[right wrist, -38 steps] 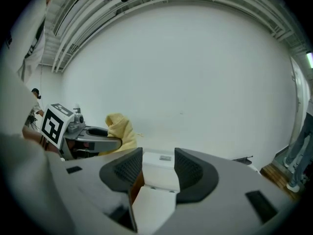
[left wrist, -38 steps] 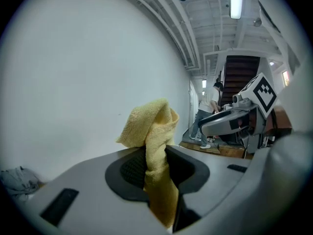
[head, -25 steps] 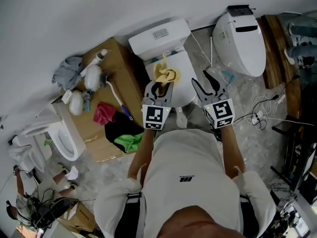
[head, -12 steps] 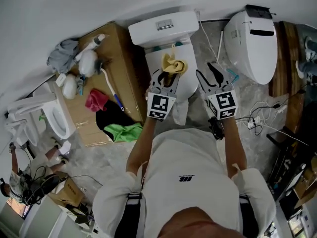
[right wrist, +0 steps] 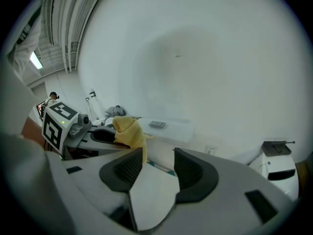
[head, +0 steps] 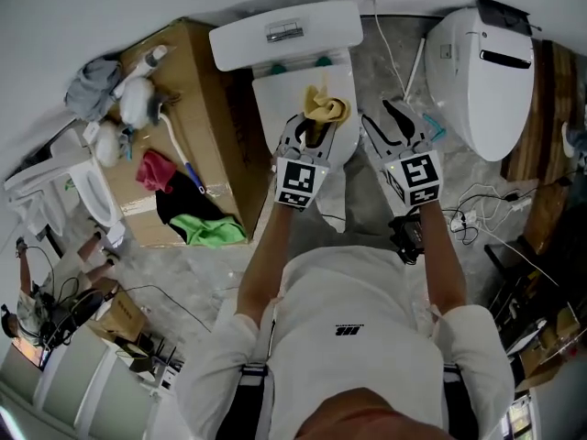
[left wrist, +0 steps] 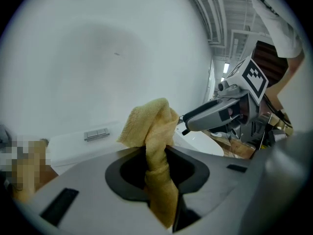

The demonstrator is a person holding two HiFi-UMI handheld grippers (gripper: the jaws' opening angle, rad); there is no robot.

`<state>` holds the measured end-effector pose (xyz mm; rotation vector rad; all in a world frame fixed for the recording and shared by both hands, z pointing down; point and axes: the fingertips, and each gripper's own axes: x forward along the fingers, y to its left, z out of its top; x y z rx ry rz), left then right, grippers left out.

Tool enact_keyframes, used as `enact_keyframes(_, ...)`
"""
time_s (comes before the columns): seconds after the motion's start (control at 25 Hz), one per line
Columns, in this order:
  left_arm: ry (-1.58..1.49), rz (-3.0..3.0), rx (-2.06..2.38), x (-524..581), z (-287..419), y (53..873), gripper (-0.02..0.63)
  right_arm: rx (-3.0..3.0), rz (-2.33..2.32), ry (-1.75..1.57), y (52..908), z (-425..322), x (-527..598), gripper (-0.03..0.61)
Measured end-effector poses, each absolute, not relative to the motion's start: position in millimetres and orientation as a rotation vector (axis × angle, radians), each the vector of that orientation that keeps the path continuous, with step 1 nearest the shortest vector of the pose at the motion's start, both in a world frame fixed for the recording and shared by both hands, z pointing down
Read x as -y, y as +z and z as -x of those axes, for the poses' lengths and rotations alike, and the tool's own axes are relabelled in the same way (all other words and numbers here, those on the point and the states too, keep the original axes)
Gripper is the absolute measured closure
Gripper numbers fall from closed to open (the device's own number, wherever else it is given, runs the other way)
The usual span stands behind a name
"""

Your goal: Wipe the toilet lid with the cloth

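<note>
A yellow cloth (head: 324, 106) is bunched in my left gripper (head: 310, 128), which is shut on it above the white toilet lid (head: 280, 108). In the left gripper view the cloth (left wrist: 154, 151) runs down between the jaws and flops over at the top. My right gripper (head: 396, 123) is open and empty, to the right of the lid's edge. From the right gripper view the cloth (right wrist: 129, 131) and the left gripper (right wrist: 105, 135) show at left, with the white cistern (right wrist: 168, 127) behind. Its flush button (head: 284, 32) shows on the cistern.
A cardboard box (head: 197, 117) left of the toilet carries a brush (head: 174, 149), red (head: 154, 169), black and green (head: 209, 229) rags. A second white toilet (head: 484, 67) stands at right. Cables and a power strip (head: 463, 220) lie on the floor at right.
Both grippers have moved forward toward the cistern, the left one carrying the cloth over the lid. The head view has shifted, so the toilet sits higher and more to the left.
</note>
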<state>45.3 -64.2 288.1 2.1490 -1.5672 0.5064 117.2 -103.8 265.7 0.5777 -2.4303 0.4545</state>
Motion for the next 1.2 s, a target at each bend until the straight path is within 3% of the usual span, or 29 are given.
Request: enact_keyframes(1.2,0.548,-1.998,1.492,137,-89,522,0.505,2.372,-0.381,0.599,501,-131,162,0.360)
